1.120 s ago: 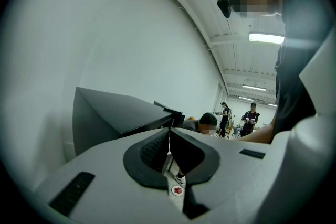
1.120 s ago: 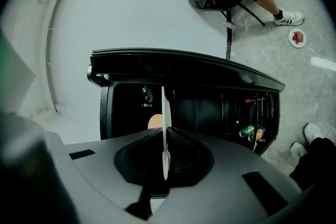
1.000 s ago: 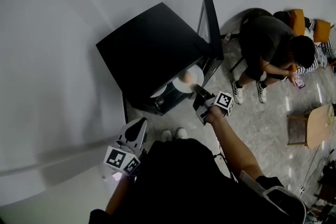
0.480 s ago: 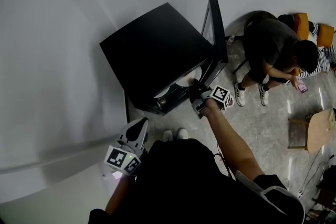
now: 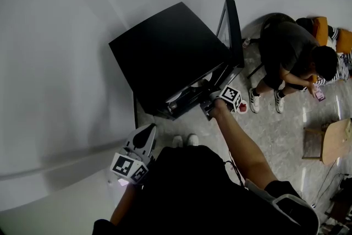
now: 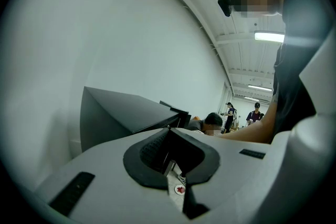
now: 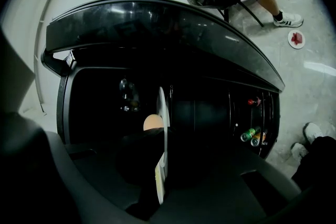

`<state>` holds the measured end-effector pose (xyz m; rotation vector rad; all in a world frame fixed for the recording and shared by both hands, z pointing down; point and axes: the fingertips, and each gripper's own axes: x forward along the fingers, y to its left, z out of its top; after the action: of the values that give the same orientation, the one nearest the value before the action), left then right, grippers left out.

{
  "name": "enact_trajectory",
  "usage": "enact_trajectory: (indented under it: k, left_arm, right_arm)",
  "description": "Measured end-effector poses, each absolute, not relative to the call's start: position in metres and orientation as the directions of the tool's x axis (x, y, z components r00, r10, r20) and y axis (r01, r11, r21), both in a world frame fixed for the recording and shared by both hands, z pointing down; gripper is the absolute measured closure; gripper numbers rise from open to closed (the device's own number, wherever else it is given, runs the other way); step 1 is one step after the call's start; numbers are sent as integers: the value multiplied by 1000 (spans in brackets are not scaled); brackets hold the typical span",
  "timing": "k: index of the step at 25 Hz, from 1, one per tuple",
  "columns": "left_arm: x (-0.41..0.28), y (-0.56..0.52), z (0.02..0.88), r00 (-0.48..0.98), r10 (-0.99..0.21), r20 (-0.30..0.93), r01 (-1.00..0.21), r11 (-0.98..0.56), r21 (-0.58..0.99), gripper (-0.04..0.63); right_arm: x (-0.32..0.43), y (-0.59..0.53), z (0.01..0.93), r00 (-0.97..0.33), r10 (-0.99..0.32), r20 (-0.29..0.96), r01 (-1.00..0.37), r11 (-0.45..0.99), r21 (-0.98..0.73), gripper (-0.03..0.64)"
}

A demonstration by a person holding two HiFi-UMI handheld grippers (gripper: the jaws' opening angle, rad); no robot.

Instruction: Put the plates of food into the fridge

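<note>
Two grippers: the left gripper (image 5: 147, 130) parks by the person's body, jaws pressed together on nothing. Likely kept back because one hand is enough for this carry.
Right gripper: the right gripper (image 5: 205, 95) reaches out at the fridge mouth, pinching the plate rim. Its jaws have just been closing a touch tighter, with the rim between them.
Plate: the plate (image 7: 162, 128) shows edge-on in the right gripper view, with round orange food (image 7: 153, 122) on it. It is inside the opening and gripped; cannot tell if it rests on a shelf.
Grip reason: the rim pinch probably keeps the plate steady so the food stays put.
Fridge: the fridge (image 5: 165, 55) is black, and its door (image 5: 234, 30) is swung wide, which leaves the mouth free. Bottles (image 7: 251, 135) sit in the door rack.
Beyond: a seated person (image 5: 291, 55) is past the door, well apart from the work.
Change: a second ago the plate and food showed outside the fridge front in the head view. Now they are under the fridge top and the right gripper is closer in. The left gripper is in the same place.
</note>
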<state>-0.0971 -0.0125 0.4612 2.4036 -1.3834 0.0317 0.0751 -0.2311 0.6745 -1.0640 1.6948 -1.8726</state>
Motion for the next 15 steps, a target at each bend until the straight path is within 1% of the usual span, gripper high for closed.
enact_trajectory:
  k: [7,11,12,13,14,15]
  left_arm:
    - [-103,-12,458,508,-836,209,-847,-440,299,571]
    - [-105,-10,459,504,-838,210,-847,-432,311,571]
    - [-105,-9,459,505,-837,210,-846,-431,314,571]
    - [-105,-9,459,506,-837,211,-845,-431,316,571]
    - [-105,-8,460,507,-835,212,-844,-432,318,571]
    - [-104,-8,461,509,-834,212,-843,-433,320,571]
  right_arm:
    - [69,-239,675,-627,-727,281,-200,-198,-960,583]
    - [70,-242,671,-612,-743,269,-238,-152,-959,582]
    - [71,-243,670,-608,-748,266,-240,-146,-960,549]
    - [72,-242,670,-609,-748,263,-235,-147,-961,462]
    - [71,-241,670,-615,-744,260,-229,-147,-962,431]
    - [72,-239,669,-622,-739,259,-229,-145,-963,431]
